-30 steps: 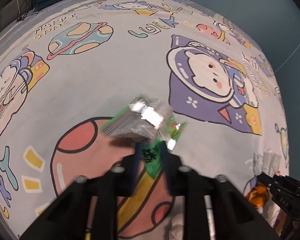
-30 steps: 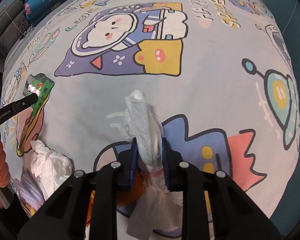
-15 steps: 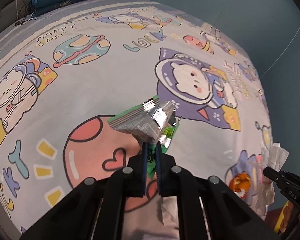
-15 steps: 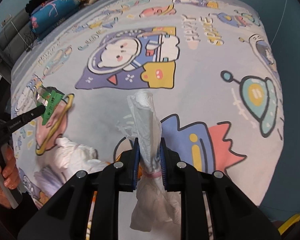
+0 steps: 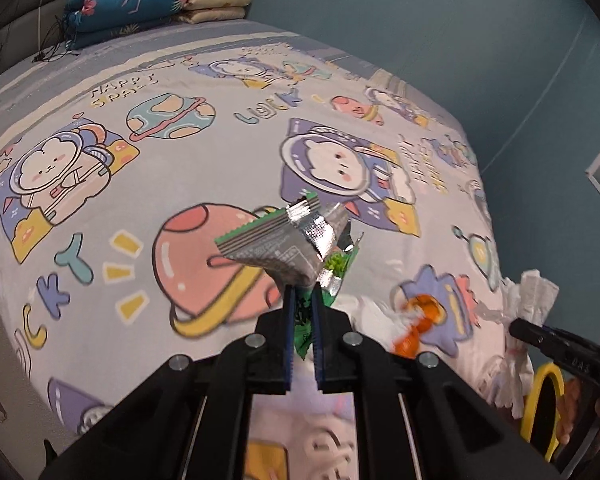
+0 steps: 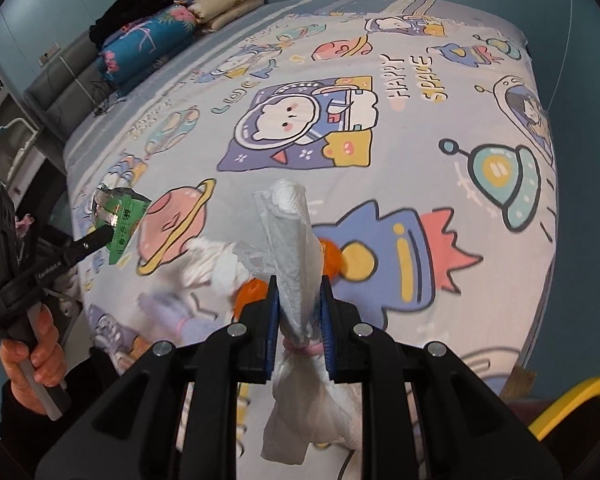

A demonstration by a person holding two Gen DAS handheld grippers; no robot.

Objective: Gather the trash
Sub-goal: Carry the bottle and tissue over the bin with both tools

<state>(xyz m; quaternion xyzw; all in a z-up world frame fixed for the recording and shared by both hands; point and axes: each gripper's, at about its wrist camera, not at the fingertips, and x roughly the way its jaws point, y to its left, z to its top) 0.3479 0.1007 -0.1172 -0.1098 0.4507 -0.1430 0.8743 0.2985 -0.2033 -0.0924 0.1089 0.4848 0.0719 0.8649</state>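
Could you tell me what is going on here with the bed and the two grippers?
A person is clearing trash off a bed with a cartoon space sheet. The left gripper is shut on a green and silver snack wrapper, and the right gripper is shut on a wad of white tissue; both are held above the sheet. More crumpled tissue and orange scraps lie on the bed.

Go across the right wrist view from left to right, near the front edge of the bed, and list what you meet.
Hand on the left gripper's handle → green wrapper in the left gripper → white tissue lying on the bed → orange peel → rolled tissue clamped in the right gripper → yellow rim.
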